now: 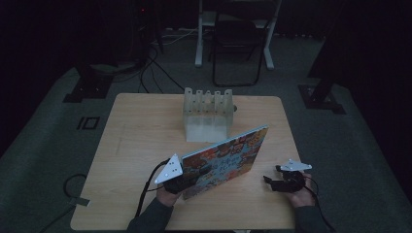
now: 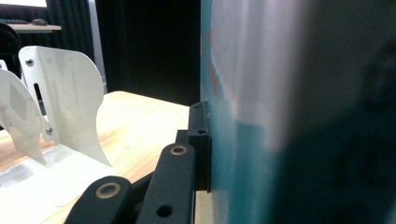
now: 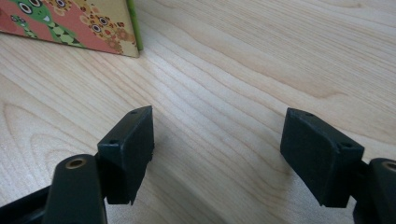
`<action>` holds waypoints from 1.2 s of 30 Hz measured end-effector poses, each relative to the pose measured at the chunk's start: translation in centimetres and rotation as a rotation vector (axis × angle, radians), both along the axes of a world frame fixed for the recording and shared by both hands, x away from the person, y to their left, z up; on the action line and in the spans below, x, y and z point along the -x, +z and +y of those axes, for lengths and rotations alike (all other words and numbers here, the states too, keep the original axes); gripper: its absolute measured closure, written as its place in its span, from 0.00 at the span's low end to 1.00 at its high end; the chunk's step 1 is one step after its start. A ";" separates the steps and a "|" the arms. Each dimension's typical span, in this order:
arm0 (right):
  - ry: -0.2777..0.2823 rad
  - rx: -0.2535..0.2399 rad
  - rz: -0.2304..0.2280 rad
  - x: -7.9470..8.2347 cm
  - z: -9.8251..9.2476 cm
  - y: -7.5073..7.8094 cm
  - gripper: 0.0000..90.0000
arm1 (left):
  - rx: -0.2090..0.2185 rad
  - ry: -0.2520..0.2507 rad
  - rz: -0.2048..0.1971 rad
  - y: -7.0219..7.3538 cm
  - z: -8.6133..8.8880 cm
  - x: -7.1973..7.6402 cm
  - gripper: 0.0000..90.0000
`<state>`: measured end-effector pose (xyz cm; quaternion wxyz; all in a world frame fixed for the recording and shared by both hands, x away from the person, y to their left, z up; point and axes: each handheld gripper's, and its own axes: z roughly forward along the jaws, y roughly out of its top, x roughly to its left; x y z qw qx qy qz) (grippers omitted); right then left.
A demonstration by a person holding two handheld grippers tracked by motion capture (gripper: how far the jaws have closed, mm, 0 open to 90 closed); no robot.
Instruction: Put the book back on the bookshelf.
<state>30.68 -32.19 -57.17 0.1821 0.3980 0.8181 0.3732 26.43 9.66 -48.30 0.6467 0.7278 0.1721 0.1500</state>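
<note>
Nearest the high camera, two sleeved forearms come in over the near edge of the pale wooden counter [image 1: 141, 131], each hand carrying a black two-jaw tool. The left tool [image 1: 187, 180] is pinching the lower near corner of a thin, flat picture book with a busy orange-and-teal patterned cover [image 1: 228, 158]; the book stands tilted on its long lower edge near the middle of the counter, its far corner raised toward a translucent white slotted rack [image 1: 207, 115] just behind it. In the left gripper view one black pad [image 2: 200, 140] lies flat against the teal face of the cover [image 2: 243, 140], jaws pressed tight on the board.

The book looks light and stiff but glossy — likely to pivot or slide in a corner grip; a hold further along the spine or edge would steady it.

The right tool [image 1: 282, 184] rests low on the counter, well apart from the book; its jaws are spread wide over bare wood [image 3: 219, 140], holding nothing — only the book's corner [image 3: 107, 32] lies ahead.
</note>
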 end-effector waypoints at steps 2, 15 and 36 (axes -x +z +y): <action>0.000 0.000 0.000 0.0 0.0 0.0 0.28 | -0.002 -0.003 0.000 0.1 0.0 0.0 0.90; 0.004 0.001 0.002 0.0 0.0 0.0 0.27 | 0.018 0.019 0.010 0.3 0.7 0.1 0.90; 0.007 0.001 0.002 0.0 0.0 0.0 0.27 | 0.017 0.078 0.009 0.7 1.5 0.4 0.90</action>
